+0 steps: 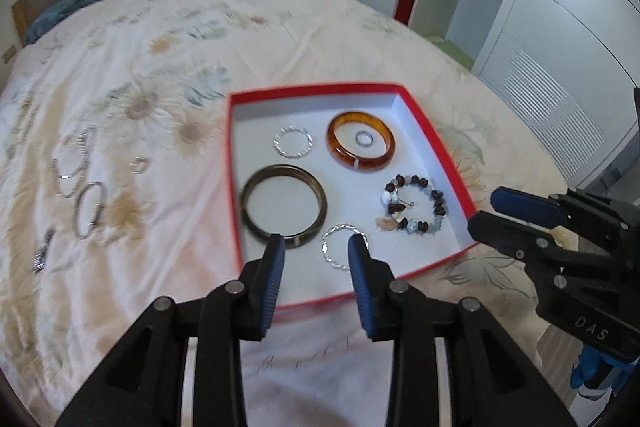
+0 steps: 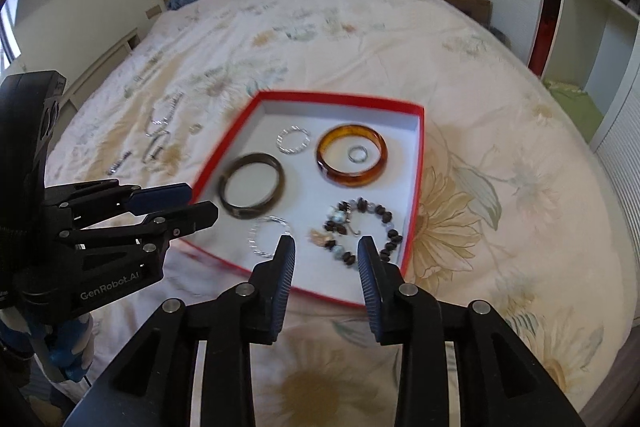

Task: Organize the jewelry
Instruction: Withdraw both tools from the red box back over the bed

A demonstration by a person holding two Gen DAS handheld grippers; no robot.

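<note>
Left wrist, silver bangle (image 1: 340, 247) btwn gripper (image 1: 318, 251) fingertips

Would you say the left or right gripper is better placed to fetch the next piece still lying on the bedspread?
Left, probably. The loose bracelets lie left of the red box, on the left gripper's side. It is open and empty. The right gripper, also open, hovers over the box's right part.
</note>
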